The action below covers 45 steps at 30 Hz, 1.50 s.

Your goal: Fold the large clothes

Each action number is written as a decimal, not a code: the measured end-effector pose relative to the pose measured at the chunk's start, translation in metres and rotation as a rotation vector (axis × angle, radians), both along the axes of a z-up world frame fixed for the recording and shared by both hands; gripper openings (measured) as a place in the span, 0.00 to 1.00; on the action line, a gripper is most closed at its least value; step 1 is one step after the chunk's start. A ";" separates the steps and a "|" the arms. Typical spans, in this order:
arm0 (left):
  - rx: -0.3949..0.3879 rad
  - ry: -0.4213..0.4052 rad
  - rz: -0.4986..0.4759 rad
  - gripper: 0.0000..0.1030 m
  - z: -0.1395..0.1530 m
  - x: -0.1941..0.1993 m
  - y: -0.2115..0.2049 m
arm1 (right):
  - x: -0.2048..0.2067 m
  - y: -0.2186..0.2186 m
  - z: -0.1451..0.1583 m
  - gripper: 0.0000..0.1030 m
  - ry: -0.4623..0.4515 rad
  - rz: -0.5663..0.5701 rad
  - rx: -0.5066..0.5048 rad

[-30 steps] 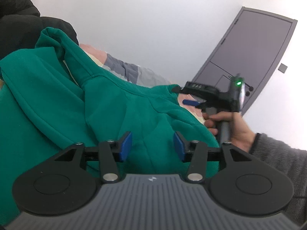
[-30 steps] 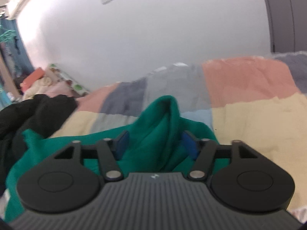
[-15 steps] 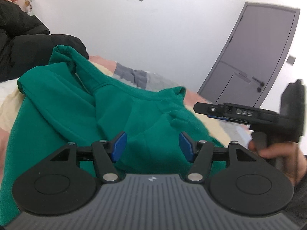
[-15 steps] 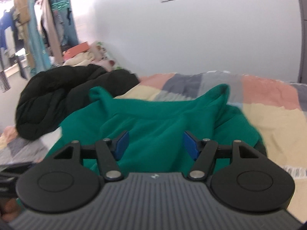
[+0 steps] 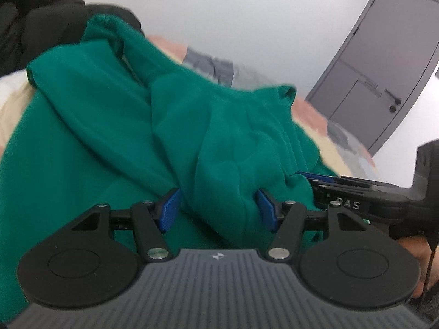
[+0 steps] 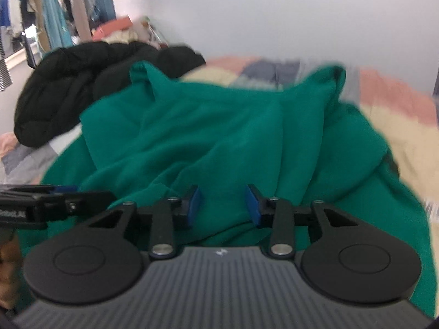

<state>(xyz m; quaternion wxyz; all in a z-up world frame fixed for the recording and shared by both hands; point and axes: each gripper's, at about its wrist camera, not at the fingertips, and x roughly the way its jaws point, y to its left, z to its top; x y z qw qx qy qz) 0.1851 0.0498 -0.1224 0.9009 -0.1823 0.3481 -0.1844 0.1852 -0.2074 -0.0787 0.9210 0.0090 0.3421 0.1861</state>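
Blue-padded left gripper (image 5: 218, 209) fills the bottom of the left wrist view, its jaws standing apart with a bulging fold of the large green fleece hoodie (image 5: 115, 126) between them; the right pad (image 5: 265, 211) seems to touch that fold, the left pad does not, so nothing is clamped. The hoodie lies rumpled in thick ridges across a patchwork bedspread of peach, grey and cream squares (image 5: 310, 112), with one pointed corner sticking up at the far left and another near the middle. A black padded jacket (image 5: 38, 19) sits behind it. At the right edge the right gripper (image 5: 318, 176) comes in sideways, its tips against the hoodie's edge, and a bit of the hand holding it shows below. A grey door (image 5: 384, 63) stands beyond.

From the right wrist view, the right gripper (image 6: 222, 205) points down at the hoodie (image 6: 247, 126); its jaws have just been closing and now stand narrower, with green cloth in the gap, though whether the pads press it cannot be told through the blur. The left gripper (image 6: 61, 190) reaches in from the left, level with it. Black jacket (image 6: 90, 82) and bedspread (image 6: 406, 126) lie behind.
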 end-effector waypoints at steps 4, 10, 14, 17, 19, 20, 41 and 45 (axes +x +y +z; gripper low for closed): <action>0.022 0.034 -0.004 0.66 -0.011 0.007 -0.004 | 0.006 0.002 -0.010 0.39 0.017 0.004 0.003; 0.014 0.036 0.004 0.66 -0.014 0.013 -0.004 | 0.009 -0.002 -0.013 0.39 0.041 0.001 0.030; 0.034 0.006 0.011 0.66 0.001 0.003 -0.001 | 0.002 -0.019 0.001 0.40 0.037 0.005 0.120; 0.052 -0.017 0.010 0.66 0.014 -0.013 0.003 | -0.013 -0.036 0.014 0.40 0.032 -0.002 0.176; 0.074 -0.035 0.025 0.66 0.025 -0.026 0.007 | -0.025 -0.047 0.024 0.40 0.013 -0.013 0.201; 0.069 -0.037 0.032 0.66 0.028 -0.032 0.010 | -0.029 -0.050 0.027 0.41 0.009 -0.017 0.205; 0.075 0.148 0.110 0.66 0.041 -0.089 0.054 | -0.072 -0.192 0.085 0.51 0.204 -0.073 0.138; 0.017 0.252 0.195 0.67 0.036 -0.085 0.087 | -0.070 -0.221 0.059 0.73 0.337 -0.004 0.113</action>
